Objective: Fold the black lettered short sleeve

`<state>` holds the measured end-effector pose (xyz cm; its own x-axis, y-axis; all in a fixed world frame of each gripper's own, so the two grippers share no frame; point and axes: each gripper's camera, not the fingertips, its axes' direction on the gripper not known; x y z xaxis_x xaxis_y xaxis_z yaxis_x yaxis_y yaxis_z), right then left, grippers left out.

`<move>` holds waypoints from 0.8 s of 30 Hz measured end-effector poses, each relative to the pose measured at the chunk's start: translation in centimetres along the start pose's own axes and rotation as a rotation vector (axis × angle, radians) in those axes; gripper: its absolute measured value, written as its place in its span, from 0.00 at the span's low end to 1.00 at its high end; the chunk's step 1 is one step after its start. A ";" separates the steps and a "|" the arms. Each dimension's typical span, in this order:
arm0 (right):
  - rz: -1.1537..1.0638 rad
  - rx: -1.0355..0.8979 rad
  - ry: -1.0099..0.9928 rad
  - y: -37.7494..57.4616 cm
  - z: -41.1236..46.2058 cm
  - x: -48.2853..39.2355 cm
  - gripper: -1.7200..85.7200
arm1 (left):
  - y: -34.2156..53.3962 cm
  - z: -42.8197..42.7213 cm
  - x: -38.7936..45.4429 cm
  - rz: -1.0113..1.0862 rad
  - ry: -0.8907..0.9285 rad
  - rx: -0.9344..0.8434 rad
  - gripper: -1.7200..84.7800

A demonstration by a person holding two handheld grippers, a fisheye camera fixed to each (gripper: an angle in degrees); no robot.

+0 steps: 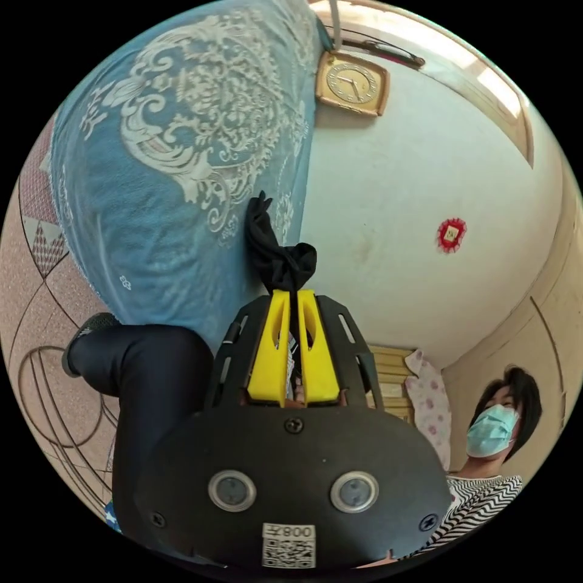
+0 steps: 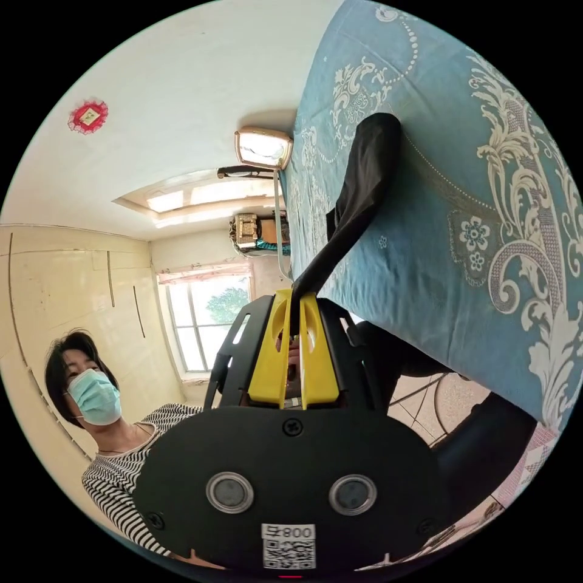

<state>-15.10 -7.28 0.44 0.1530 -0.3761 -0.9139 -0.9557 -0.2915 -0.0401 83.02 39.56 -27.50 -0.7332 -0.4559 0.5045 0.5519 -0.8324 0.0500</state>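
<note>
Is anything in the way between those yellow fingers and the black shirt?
No. The left gripper is clamped on a bunch of the black shirt, and the right gripper pinches another part of it, over the blue patterned cloth.

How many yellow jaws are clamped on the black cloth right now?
4. Two on the left tool, pinching bunched black cloth beside the blue bedspread; two on the right tool, gripping a stretched strip.

white walls (image 1: 395, 194), daylit window (image 2: 203, 316)
</note>
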 end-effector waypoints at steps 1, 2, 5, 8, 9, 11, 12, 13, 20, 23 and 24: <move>-0.016 0.003 0.021 0.9 -1.3 0.1 0.04 | 0.4 0.1 1.5 0.042 -0.013 -0.018 0.05; -0.034 0.003 0.041 1.7 -2.6 0.1 0.04 | 0.8 0.2 3.2 0.089 -0.027 -0.037 0.05; -0.090 0.016 0.082 4.1 -5.9 -0.1 0.04 | 2.0 0.7 7.2 0.195 -0.040 -0.081 0.05; -0.154 0.034 0.103 6.6 -9.4 -0.4 0.04 | 3.3 1.4 11.0 0.277 -0.011 -0.117 0.05; -0.166 0.037 0.106 7.1 -10.1 -0.4 0.04 | 3.6 1.5 11.7 0.291 -0.003 -0.125 0.05; -0.216 0.056 0.113 9.0 -13.0 -0.5 0.04 | 4.7 2.3 14.6 0.349 0.028 -0.160 0.05; -0.228 0.062 0.114 9.5 -13.8 -0.5 0.04 | 5.0 2.5 15.3 0.360 0.035 -0.171 0.05; -0.253 0.074 0.117 10.6 -15.4 -0.5 0.04 | 5.5 3.0 16.7 0.380 0.050 -0.194 0.05; -0.367 0.156 0.136 16.2 -25.2 0.6 0.03 | 8.2 7.8 24.4 0.483 0.078 -0.348 0.05; -0.395 0.194 0.148 17.5 -29.4 1.6 0.03 | 8.7 10.8 27.5 0.509 0.085 -0.412 0.05; -0.398 0.202 0.150 17.7 -30.3 1.9 0.03 | 8.7 11.5 28.1 0.511 0.085 -0.425 0.05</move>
<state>-24.08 -39.74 10.27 0.5378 -0.3972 -0.7437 -0.8430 -0.2672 -0.4669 71.78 23.09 -2.96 -0.4598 -0.8344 0.3040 0.6462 -0.5492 -0.5299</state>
